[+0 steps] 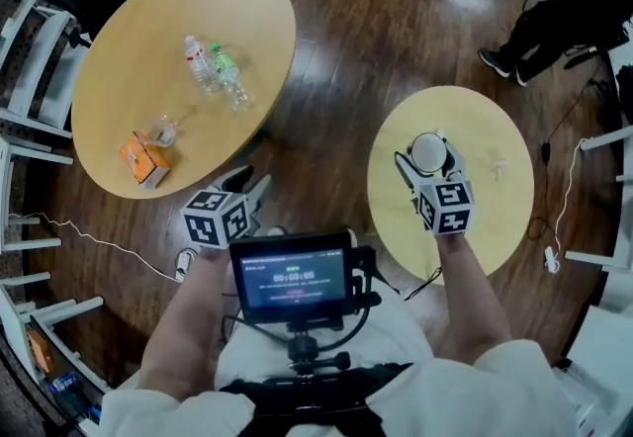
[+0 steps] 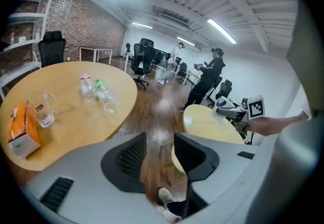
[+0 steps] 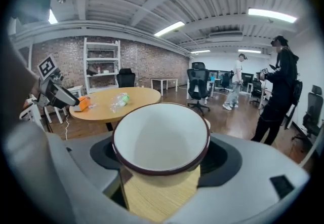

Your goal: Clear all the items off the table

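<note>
While the left gripper (image 2: 160,157) hangs empty, jaws apart, the right gripper (image 1: 429,168) clamps a white cup (image 3: 161,137) across its body over the small table (image 1: 495,218) at 3 o'clock. Light, rigid, probably slick-glazed and chippable, it wants a firm mid-wall hold. Bottles (image 1: 216,74) and an orange box (image 1: 144,158) lie at 10 o'clock.

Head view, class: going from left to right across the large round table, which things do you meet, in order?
Orange carton → clear glass → white-capped bottle → green-capped bottle.
</note>
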A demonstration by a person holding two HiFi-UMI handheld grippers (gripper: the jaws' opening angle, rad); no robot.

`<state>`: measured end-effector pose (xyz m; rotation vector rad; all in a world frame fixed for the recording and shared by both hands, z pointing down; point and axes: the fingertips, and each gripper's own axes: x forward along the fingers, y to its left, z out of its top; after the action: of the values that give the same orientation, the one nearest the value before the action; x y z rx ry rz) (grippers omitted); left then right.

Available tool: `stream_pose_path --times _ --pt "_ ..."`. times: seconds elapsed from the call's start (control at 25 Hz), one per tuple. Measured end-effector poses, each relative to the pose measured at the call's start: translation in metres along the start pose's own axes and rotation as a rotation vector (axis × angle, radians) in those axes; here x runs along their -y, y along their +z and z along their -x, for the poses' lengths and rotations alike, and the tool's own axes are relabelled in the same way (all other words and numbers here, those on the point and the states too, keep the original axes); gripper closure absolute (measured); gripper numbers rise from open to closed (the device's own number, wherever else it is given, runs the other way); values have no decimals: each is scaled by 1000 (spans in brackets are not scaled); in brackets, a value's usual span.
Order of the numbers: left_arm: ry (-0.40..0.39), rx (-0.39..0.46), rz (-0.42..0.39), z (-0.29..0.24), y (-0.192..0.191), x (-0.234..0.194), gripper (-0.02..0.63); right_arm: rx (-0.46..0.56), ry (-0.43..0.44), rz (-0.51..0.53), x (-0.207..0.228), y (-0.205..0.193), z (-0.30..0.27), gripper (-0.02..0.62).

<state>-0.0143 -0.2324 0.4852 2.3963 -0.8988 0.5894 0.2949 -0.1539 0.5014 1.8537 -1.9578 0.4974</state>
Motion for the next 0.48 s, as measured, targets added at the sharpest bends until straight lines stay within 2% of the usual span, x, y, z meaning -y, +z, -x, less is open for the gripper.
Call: stream_pose_path --times 0.2,0.32,0.48 --pt "55 56 56 53 -5 -62 442 13 161 67 -109 51 -45 175" --pt "119 80 103 86 -16 -107 442 8 271 109 -181 80 -85 175" --pt "175 93 149 124 -30 -161 442 3 375 184 -274 105 -146 175"
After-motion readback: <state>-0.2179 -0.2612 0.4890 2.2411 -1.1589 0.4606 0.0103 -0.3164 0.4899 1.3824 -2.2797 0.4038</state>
